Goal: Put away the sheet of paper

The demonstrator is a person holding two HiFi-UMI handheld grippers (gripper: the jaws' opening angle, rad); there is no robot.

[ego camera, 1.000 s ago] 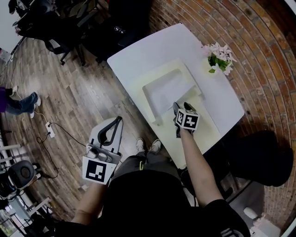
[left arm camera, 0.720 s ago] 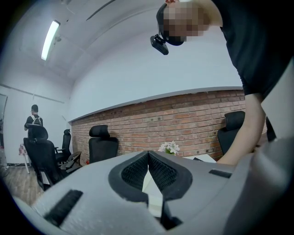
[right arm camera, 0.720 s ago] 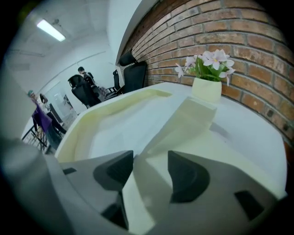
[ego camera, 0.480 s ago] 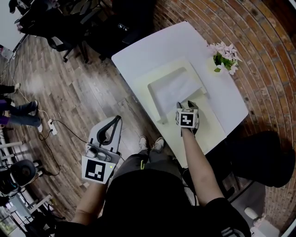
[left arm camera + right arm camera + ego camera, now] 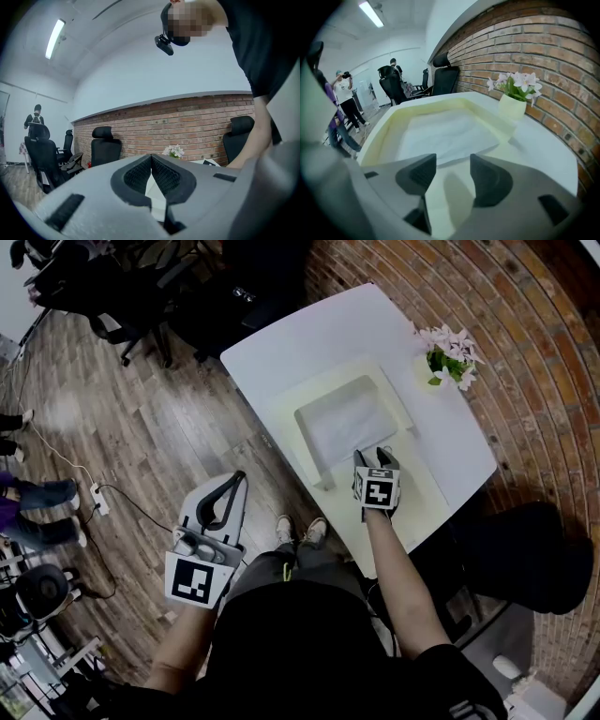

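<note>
1. In the head view, we see the right gripper over the near end of a cream tray on a white table. Its jaws are spread. The sheet of paper lies flat in the tray's recess just ahead of the jaw tips. The potted flowers stand well ahead of this gripper and to its right, near the table's edge. The left gripper is held off the table over the wooden floor, well apart from the tray, with its jaws pressed together.

2. In the left gripper view, we find the left gripper with its two ribbed pads meeting at the tips and nothing between them. Beyond the tips are the potted flowers against a brick wall. A black office chair stands to the gripper's left, and the person's arm is at its right.

3. In the right gripper view, we see the right gripper with its jaws spread and only the tray's cream surface in the gap. The sheet of paper rests in the tray directly ahead, its near edge just beyond the jaw tips. We cannot tell whether the tips touch it. The potted flowers stand ahead and to the right on the table, beside the brick wall.
</note>
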